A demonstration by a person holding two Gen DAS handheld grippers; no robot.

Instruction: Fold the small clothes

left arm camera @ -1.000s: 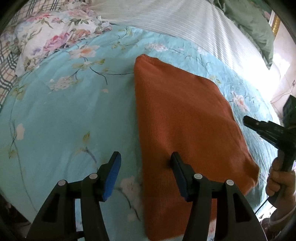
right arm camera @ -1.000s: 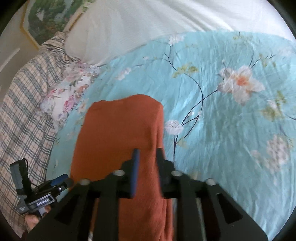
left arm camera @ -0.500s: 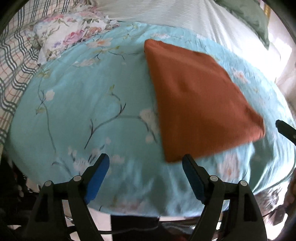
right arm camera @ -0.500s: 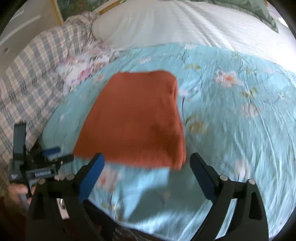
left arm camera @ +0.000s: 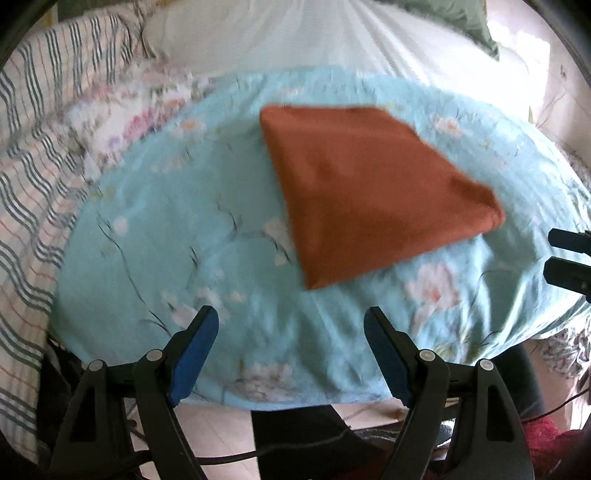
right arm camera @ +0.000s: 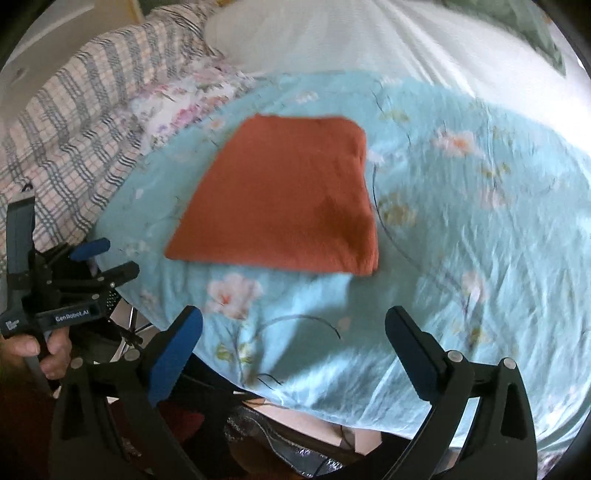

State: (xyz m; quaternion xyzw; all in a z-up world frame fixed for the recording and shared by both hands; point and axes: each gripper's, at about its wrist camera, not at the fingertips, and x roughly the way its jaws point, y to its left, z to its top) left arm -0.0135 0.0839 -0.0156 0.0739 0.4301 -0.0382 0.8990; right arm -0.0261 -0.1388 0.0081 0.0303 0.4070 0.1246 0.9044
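Note:
A folded rust-orange knit garment (left arm camera: 365, 184) lies flat on the light blue floral bedspread (left arm camera: 177, 236); it also shows in the right wrist view (right arm camera: 284, 199). My left gripper (left arm camera: 291, 332) is open and empty, held back over the bed's near edge, well short of the garment. My right gripper (right arm camera: 295, 332) is open wide and empty, also back over the near edge. The left gripper appears at the left of the right wrist view (right arm camera: 107, 258), and the right gripper's fingers at the right edge of the left wrist view (left arm camera: 569, 258).
A floral pillow (right arm camera: 177, 103) and a plaid blanket (right arm camera: 66, 122) lie left of the bedspread. White striped bedding (left arm camera: 332, 33) and a green pillow (left arm camera: 461, 18) lie behind. The floor and dark items (right arm camera: 280, 454) show below the bed's edge.
Both grippers have pulled back from the garment toward the bed's near edge. The right gripper, shut on the garment's edge one second ago, has opened wide; the garment now lies free and folded.

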